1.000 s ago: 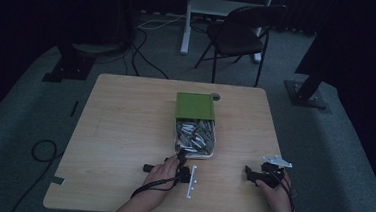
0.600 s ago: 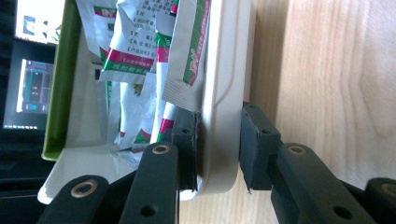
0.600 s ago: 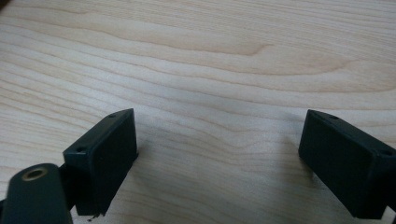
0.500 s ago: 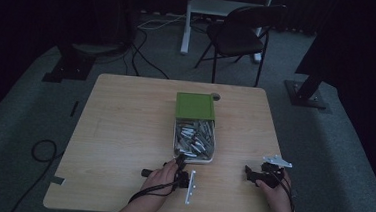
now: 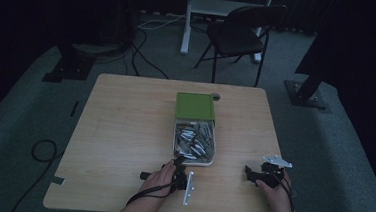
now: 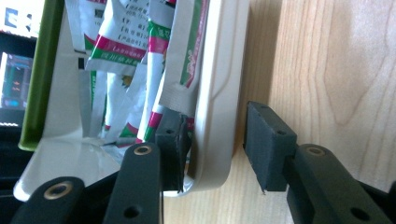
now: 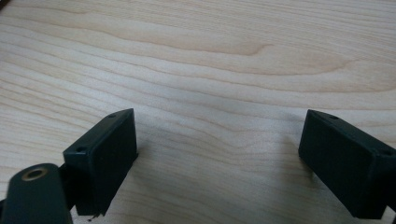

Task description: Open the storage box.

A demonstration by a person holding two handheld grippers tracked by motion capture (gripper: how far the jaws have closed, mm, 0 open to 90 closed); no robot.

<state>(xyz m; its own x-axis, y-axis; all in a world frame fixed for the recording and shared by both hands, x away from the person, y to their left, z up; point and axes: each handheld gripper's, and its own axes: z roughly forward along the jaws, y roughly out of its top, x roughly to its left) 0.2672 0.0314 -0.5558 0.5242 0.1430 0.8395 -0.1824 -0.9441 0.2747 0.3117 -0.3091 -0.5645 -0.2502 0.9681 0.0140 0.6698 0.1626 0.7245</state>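
White tray of sachets sits mid-surface, nothing visibly out yet; left tongs have just been opening, straddling its near wall, pads apparently not pressing, while right tongs gape wide and empty over bare wood, so nearly all remains.

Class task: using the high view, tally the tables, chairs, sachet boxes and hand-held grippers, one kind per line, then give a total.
Table: 1
Chair: 1
Sachet box: 1
Grippers: 2, the left gripper, whose jaws have just been opening astride the box wall, and the right gripper
Total: 5
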